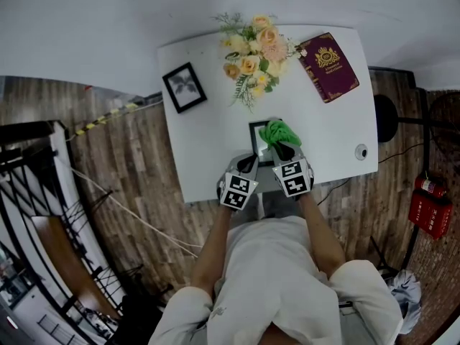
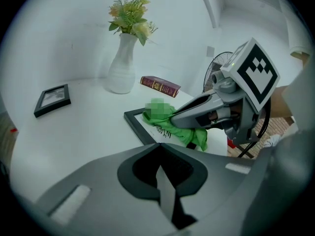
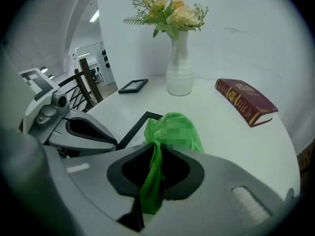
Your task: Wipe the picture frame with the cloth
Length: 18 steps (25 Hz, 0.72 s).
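Observation:
A black picture frame (image 1: 254,139) lies flat near the front edge of the white table (image 1: 208,149). A green cloth (image 1: 280,131) rests bunched on the frame's glass. My right gripper (image 1: 282,152) is shut on the cloth, which runs back between its jaws in the right gripper view (image 3: 172,132). The frame's dark corner (image 3: 133,129) shows just left of the cloth. My left gripper (image 1: 248,165) sits at the frame's near left side, jaws shut with nothing between them. In the left gripper view the frame (image 2: 135,119) and cloth (image 2: 177,129) lie just ahead.
A white vase of flowers (image 1: 251,56) stands at the table's back, with a maroon book (image 1: 328,67) to its right and a small black frame (image 1: 184,87) to its left. A small round object (image 1: 361,152) sits near the right edge. A red extinguisher (image 1: 430,207) stands on the floor.

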{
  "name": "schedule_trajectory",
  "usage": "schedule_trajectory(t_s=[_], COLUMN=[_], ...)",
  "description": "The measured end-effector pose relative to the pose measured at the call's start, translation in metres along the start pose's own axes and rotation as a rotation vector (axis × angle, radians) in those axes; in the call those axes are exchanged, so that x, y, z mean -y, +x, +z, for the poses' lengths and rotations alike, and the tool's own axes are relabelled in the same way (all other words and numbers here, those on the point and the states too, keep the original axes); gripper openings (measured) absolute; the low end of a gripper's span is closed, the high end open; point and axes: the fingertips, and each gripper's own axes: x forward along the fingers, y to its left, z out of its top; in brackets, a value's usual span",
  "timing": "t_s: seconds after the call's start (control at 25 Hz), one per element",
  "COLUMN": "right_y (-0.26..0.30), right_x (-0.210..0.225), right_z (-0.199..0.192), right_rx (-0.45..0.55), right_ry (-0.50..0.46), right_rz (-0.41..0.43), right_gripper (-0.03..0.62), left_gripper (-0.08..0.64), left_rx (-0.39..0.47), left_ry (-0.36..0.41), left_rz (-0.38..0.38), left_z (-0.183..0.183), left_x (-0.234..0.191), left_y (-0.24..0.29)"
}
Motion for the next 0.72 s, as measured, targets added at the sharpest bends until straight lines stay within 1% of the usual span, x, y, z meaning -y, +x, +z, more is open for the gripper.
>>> schedule_trajectory(t_s=[0.16,0.32,0.56,0.64,0.72], right_y=[-0.010,-0.025,-0.059,-0.070,-0.077], right_x=[0.013,0.034,0.052,0.047,0.034], right_z=[-0.003,-0.011,-0.005,0.001,0.008], right_rx=[0.005,0.003,0.082,0.119,0.148], right_ry=[0.023,0.047,0.054,0.057,0.052], right_rz=[-0.033,-0.098,-0.189,-0.192,-0.170], right_gripper=[0.044,0.044,0.044,0.044,0.044], left_gripper=[0.020,0.020,0.020,0.020,0.020], left_rx=[-0.002,0.004,0.010,0.009,0.008], left_ry=[0.006,0.006,0.009,0.011,0.015], left_rz=[0.002,0.003,-0.001,-0.002,-0.003], left_z=[0.000,0.001,0.000,0.000,0.000], left_x=[0.001,0.000,-0.001,-0.001,-0.001], left_y=[0.001,0.000,0.000,0.000,0.000])
